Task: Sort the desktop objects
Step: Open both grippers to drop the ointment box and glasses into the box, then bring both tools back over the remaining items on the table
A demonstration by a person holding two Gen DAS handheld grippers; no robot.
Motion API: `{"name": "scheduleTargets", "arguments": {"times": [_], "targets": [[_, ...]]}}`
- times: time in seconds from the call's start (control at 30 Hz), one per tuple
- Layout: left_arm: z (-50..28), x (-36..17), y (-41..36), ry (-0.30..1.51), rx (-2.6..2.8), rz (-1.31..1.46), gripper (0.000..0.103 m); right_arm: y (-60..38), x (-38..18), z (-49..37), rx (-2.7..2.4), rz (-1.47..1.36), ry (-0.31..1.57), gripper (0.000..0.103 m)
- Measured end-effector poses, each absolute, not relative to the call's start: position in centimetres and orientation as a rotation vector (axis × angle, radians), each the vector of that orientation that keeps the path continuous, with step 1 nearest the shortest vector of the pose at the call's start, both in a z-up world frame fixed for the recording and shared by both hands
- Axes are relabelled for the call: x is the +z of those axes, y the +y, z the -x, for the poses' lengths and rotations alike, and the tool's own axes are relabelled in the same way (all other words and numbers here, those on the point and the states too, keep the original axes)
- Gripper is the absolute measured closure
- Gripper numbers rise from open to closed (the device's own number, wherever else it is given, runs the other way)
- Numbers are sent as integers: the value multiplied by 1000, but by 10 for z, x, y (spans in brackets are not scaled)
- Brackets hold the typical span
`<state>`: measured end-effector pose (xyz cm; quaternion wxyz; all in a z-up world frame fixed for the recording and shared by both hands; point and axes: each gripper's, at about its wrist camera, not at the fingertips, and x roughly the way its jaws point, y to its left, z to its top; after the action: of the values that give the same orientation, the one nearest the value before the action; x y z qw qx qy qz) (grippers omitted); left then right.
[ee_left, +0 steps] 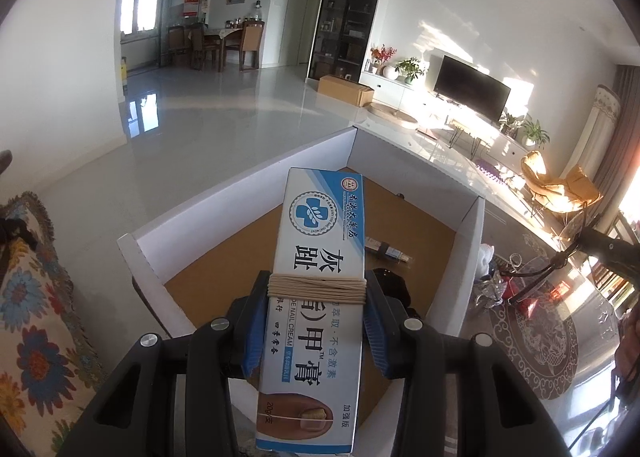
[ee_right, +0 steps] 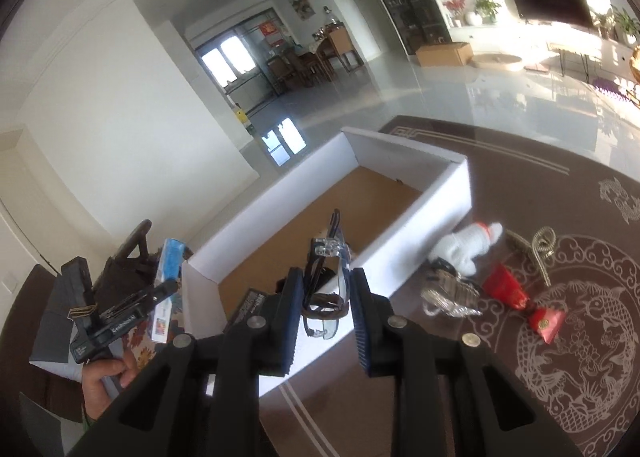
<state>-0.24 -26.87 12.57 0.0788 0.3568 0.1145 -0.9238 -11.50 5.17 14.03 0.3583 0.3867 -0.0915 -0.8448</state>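
My left gripper (ee_left: 316, 289) is shut on a long blue-and-white nail cream box (ee_left: 316, 249) with a rubber band around it, held over the near end of a white cardboard tray (ee_left: 248, 185) with a brown floor. A small tube (ee_left: 390, 251) and a dark object lie inside the tray. My right gripper (ee_right: 326, 281) is shut on a pair of folded eyeglasses (ee_right: 326, 281), lifted above the tray (ee_right: 424, 217). In the right wrist view the left gripper (ee_right: 168, 285) shows at the left with the cream box (ee_right: 170, 269), a hand beneath it.
On the patterned brown tabletop (ee_right: 560, 337) right of the tray lie a white tube (ee_right: 468, 249), a red tube (ee_right: 506, 289), a red packet (ee_right: 548, 321), a metal clip (ee_right: 452, 297) and a coiled cord (ee_right: 536, 249). A floral cloth (ee_left: 36, 297) lies left.
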Motion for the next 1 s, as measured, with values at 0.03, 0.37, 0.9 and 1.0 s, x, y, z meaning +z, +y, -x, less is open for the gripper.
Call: {"name": "scheduleTargets", "arguments": {"times": [0.03, 0.37, 0.9, 1.0], "targets": [[10, 123, -273, 330, -2755, -1087, 60, 38, 141, 116, -2158, -996, -228, 79], [93, 60, -309, 355, -2630, -1398, 58, -128, 75, 168, -1949, -1263, -17, 78], [36, 110, -181, 294, -2893, -1244, 42, 29, 80, 107, -2362, -878, -86, 9], [17, 123, -104, 233, -3060, -1263, 12, 108, 52, 78, -2538, -919, -19, 7]]}}
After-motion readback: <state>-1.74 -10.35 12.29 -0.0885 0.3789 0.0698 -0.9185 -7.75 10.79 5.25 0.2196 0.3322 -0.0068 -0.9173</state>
